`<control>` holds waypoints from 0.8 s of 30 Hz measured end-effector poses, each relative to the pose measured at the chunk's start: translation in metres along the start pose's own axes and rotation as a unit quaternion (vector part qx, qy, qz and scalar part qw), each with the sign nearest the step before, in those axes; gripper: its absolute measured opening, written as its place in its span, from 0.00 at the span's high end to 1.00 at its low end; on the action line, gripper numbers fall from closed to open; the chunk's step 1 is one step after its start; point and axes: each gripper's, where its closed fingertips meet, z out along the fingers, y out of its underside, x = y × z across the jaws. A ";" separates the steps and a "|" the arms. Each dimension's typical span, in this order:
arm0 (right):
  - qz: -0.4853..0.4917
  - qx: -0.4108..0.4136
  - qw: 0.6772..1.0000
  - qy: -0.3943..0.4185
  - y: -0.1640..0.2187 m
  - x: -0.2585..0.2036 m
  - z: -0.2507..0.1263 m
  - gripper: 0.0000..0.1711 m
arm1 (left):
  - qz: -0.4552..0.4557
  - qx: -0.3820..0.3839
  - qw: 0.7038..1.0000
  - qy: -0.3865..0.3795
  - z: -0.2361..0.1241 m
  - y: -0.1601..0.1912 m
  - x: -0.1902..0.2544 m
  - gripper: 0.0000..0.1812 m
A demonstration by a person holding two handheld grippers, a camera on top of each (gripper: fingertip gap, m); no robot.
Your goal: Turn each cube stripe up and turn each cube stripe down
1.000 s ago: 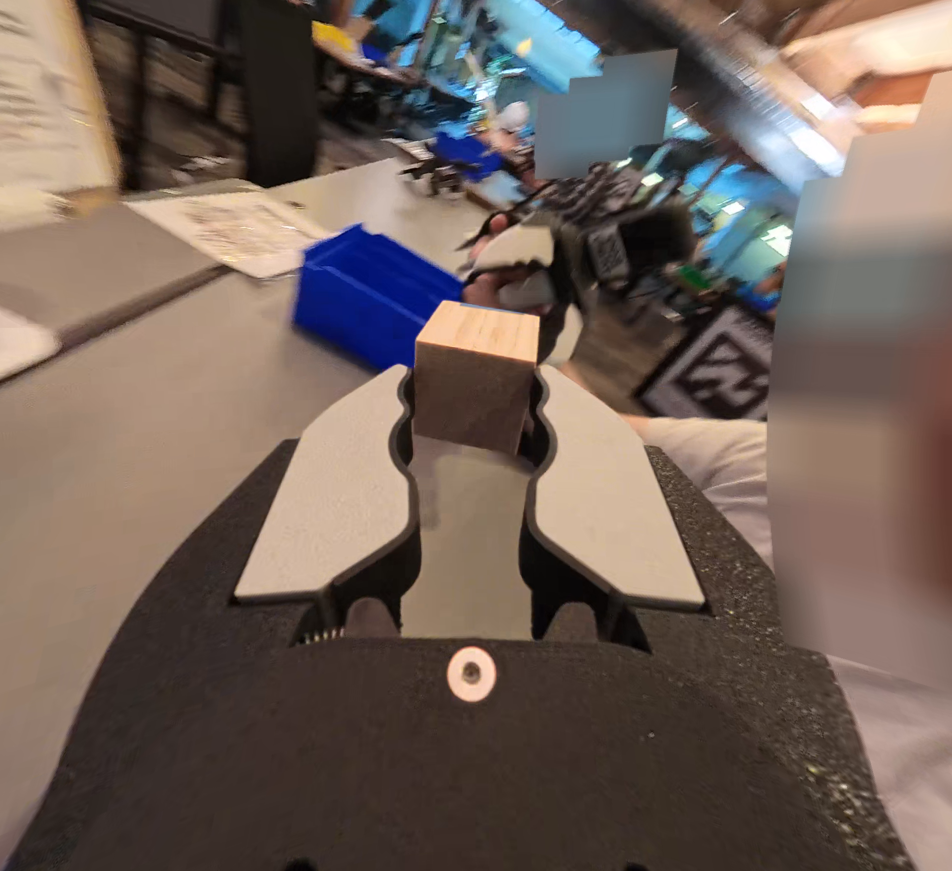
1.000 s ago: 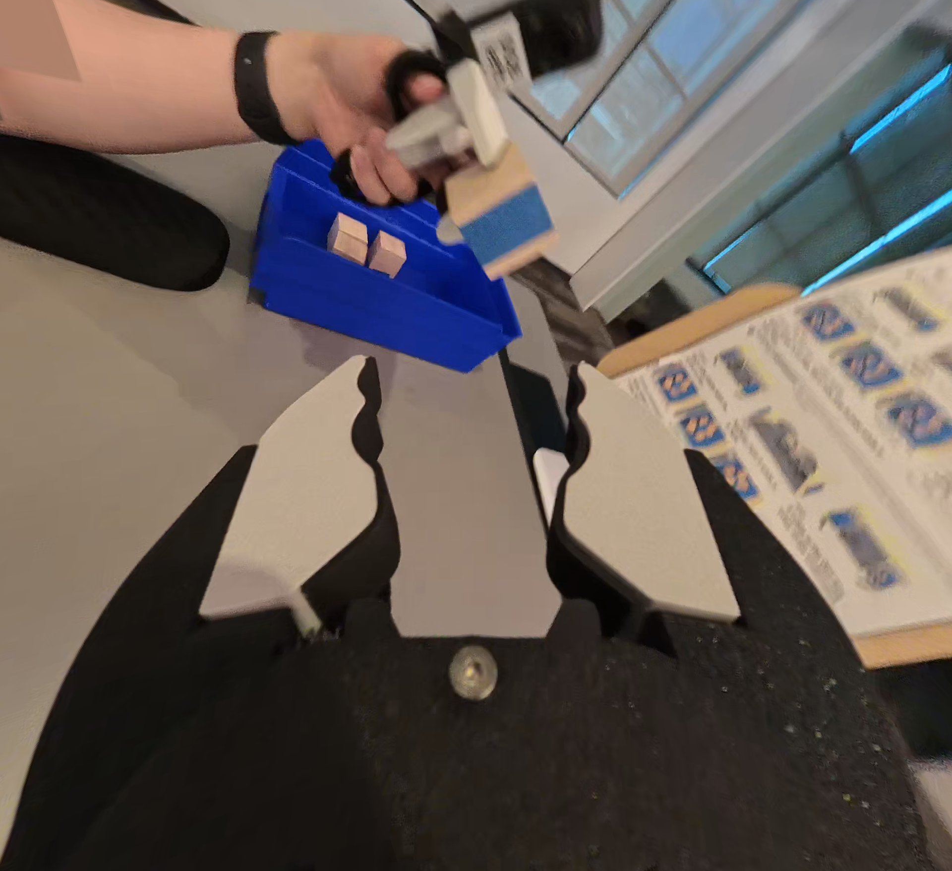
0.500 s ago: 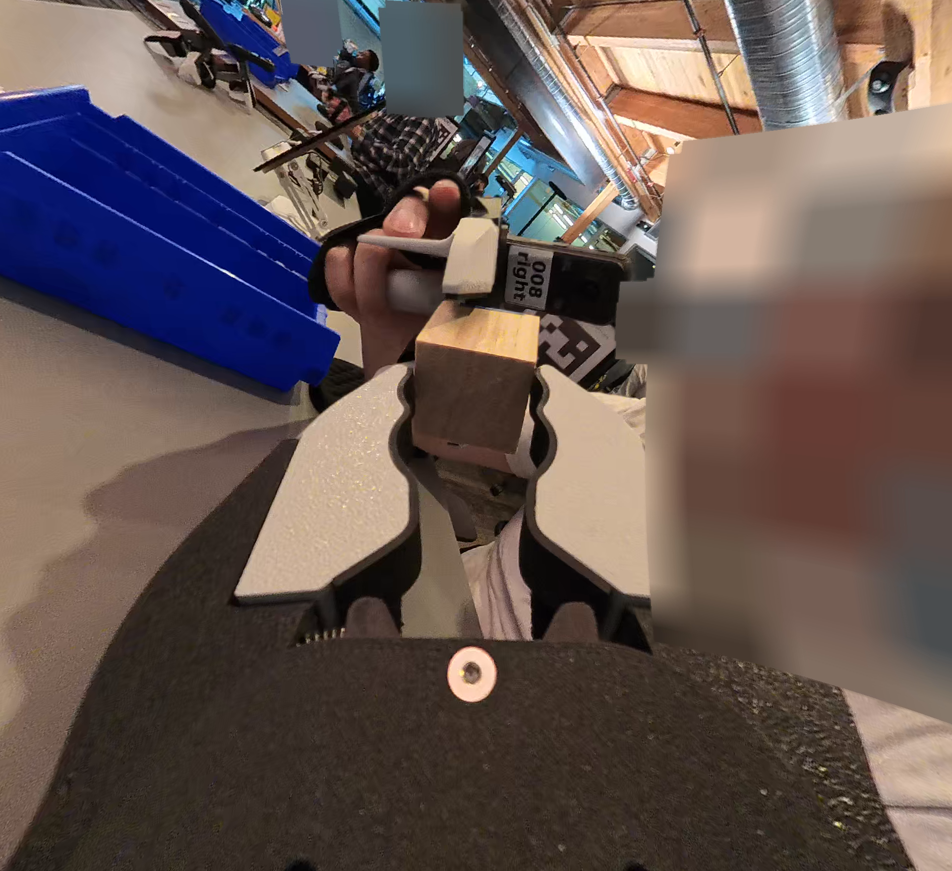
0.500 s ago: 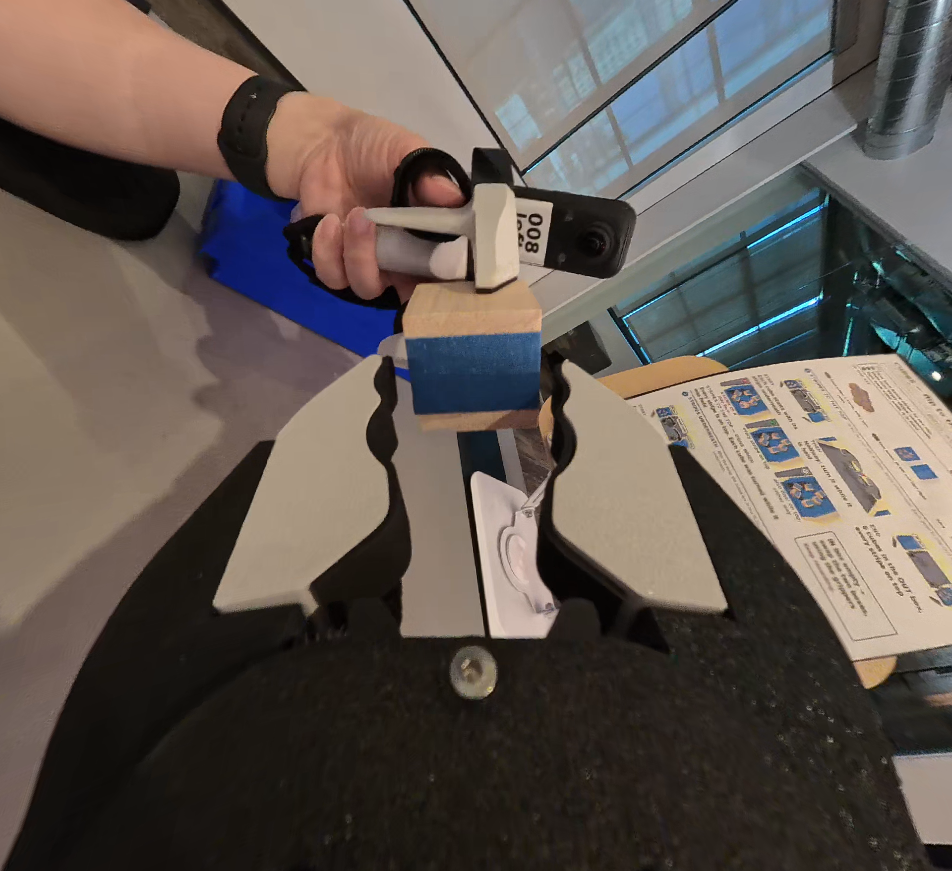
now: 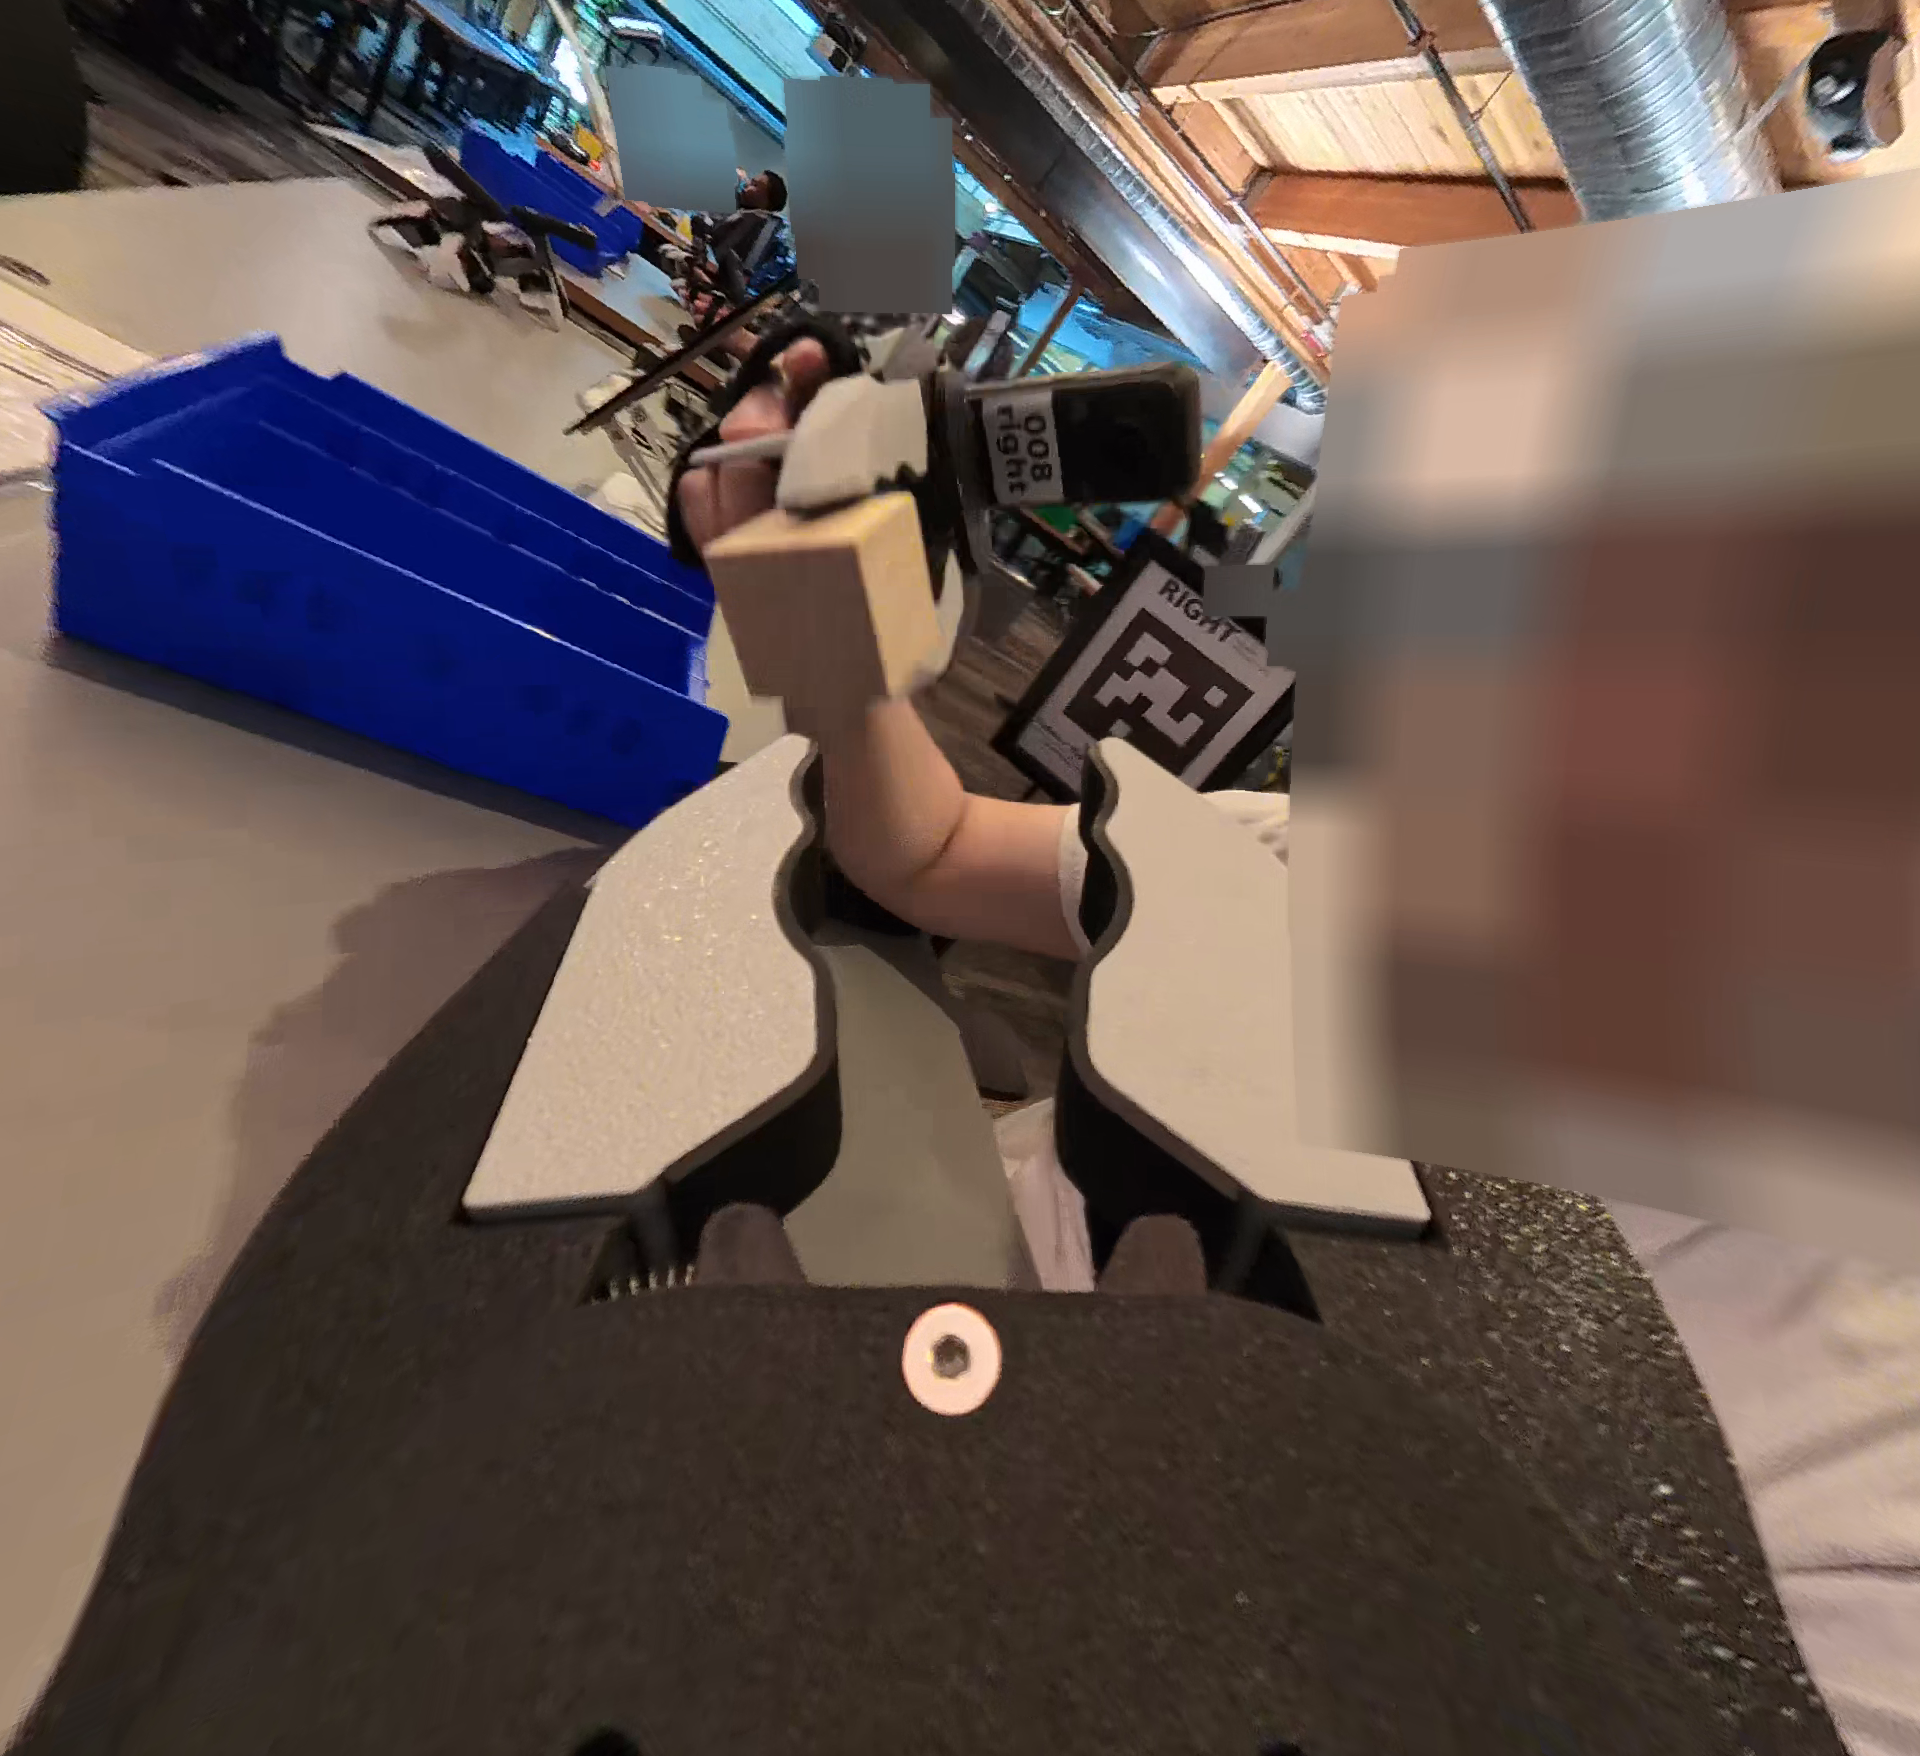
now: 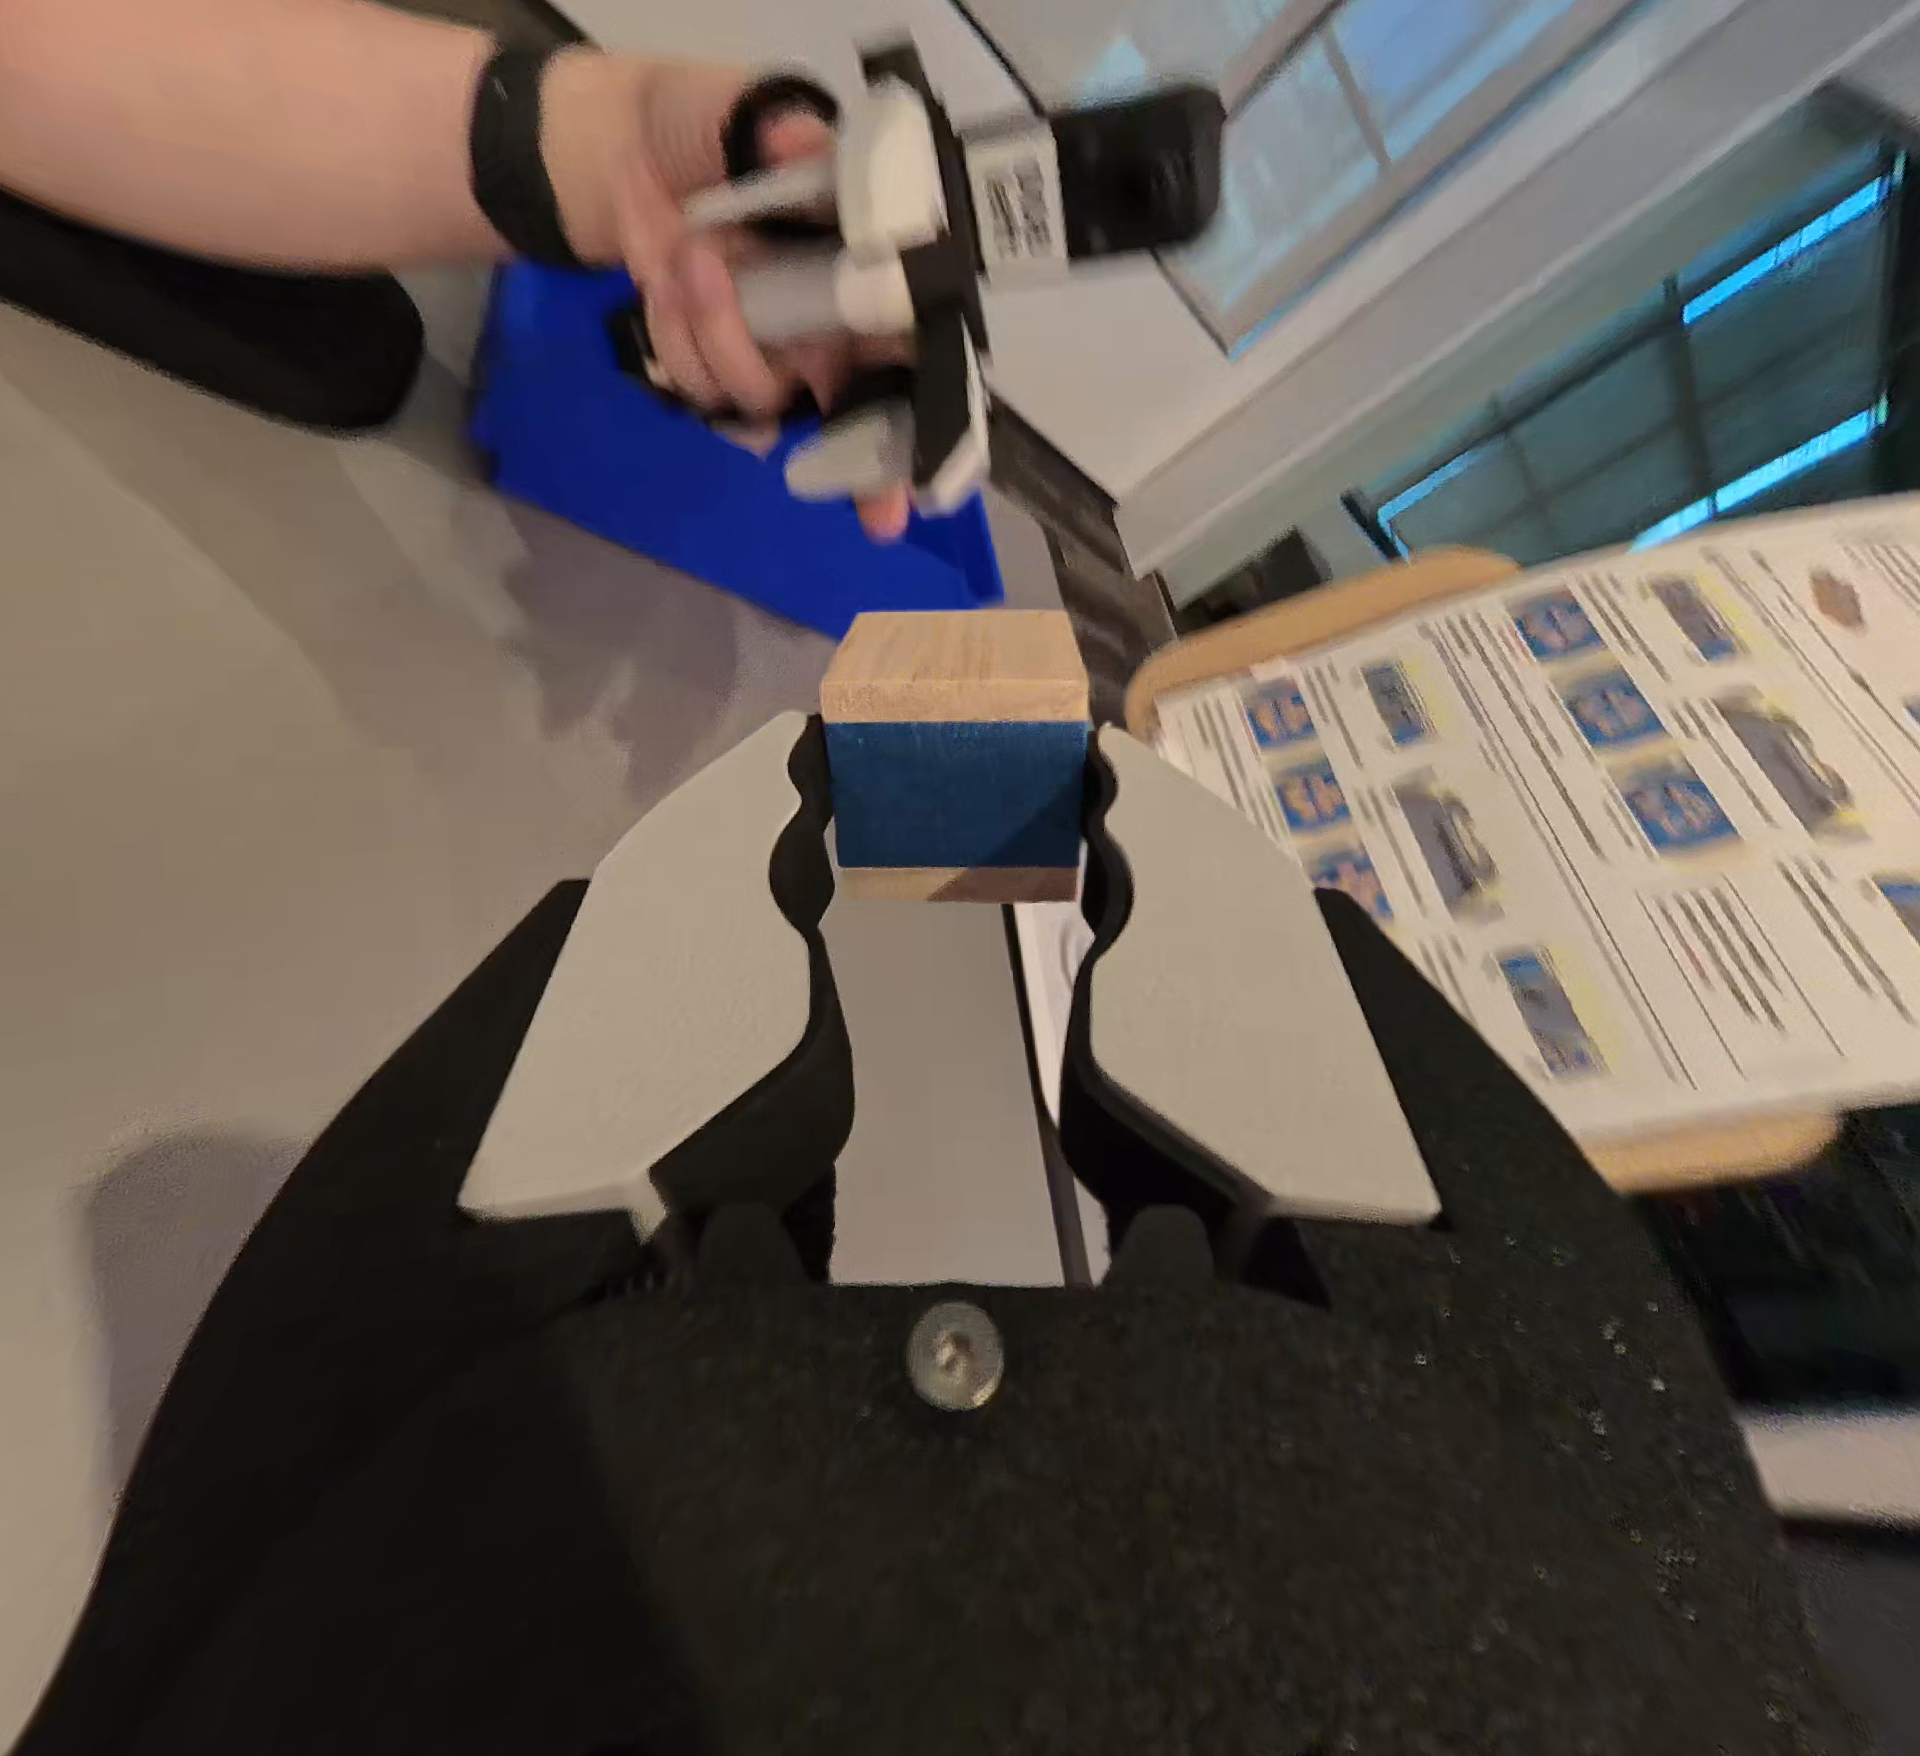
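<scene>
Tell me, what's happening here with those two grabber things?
A person holds a gripper in each hand. The right gripper is clamped on a wooden cube, its blue stripe facing the camera. The left gripper is open and empty. A blue bin sits on the grey table behind.

Blue plastic bin [image 5: 343, 626] on grey tabletop [image 5: 187, 958], ribbed wall facing camera. Printed sheet with small blue pictures [image 6: 1621, 802] on a wooden board [image 6: 1714, 1150] at table edge. Black pad [image 6: 208, 335] behind. Silver duct [image 5: 1579, 13] and wooden beams [image 5: 1382, 200] overhead.
</scene>
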 end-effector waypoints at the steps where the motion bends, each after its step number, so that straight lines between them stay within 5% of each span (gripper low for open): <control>1: 0.009 -0.027 1.000 0.002 0.012 0.010 -0.018 0.73 | 0.017 0.003 1.000 -0.011 -0.005 -0.004 0.003 0.74; 5: 0.107 -0.235 0.966 -0.008 0.125 0.048 -0.099 0.73 | 0.073 0.003 0.997 -0.026 -0.021 -0.013 0.026 0.76; 8: 0.195 -0.414 0.887 -0.061 0.233 0.038 -0.162 0.73 | 0.099 0.002 0.995 -0.030 -0.026 -0.016 0.038 0.78; 11: 0.244 -0.491 0.830 -0.105 0.297 0.014 -0.204 0.73 | 0.112 0.003 0.993 -0.031 -0.029 -0.018 0.043 0.79; 16: 0.261 -0.550 0.775 -0.168 0.349 -0.023 -0.229 0.73 | 0.118 0.005 0.992 -0.042 -0.032 -0.020 0.043 0.81; 24: 0.253 -0.543 0.774 -0.206 0.371 -0.035 -0.215 0.73 | 0.117 -0.004 0.991 -0.060 -0.030 -0.017 0.033 0.82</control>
